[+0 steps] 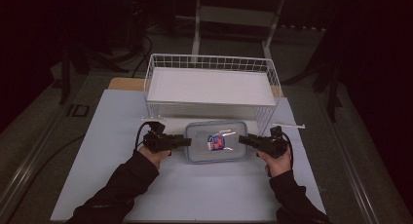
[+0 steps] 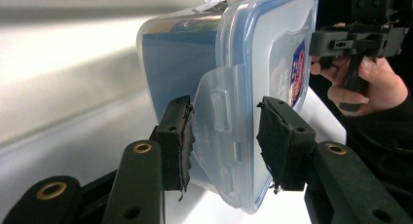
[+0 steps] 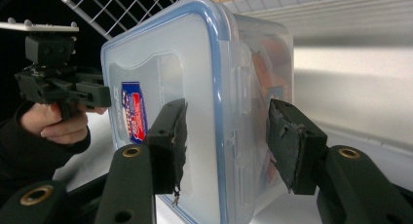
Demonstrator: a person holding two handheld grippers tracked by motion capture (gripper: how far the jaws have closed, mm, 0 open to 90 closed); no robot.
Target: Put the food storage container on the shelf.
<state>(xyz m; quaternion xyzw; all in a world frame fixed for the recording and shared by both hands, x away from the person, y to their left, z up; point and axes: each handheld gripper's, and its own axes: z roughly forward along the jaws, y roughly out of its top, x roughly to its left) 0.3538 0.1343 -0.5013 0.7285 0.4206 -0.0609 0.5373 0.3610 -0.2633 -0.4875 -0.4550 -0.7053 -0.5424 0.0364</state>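
My left gripper (image 1: pixel 182 141) sits at the nine o'clock end of a clear rectangular plastic food container with a blue-rimmed snap lid (image 1: pixel 216 141), and my right gripper (image 1: pixel 245 140) sits at its three o'clock end, both pointing inward at it. The container lies flat on the white tabletop (image 1: pixel 195 190), near the table's centre, just in front of a white wire basket with a flat white floor (image 1: pixel 210 85) at twelve o'clock. In the left gripper view my jaws stand spread on either side of the lid's translucent locking flap (image 2: pixel 219 117), one pad (image 2: pixel 176 141) touching its edge, the other clear of it. In the right gripper view my jaws are likewise spread, straddling the container's rim and clasp (image 3: pixel 239 107) without pinching. A red and blue label (image 1: pixel 215 141) shows on the lid. A thin white strip (image 1: pixel 288 125) lies on the table at two o'clock
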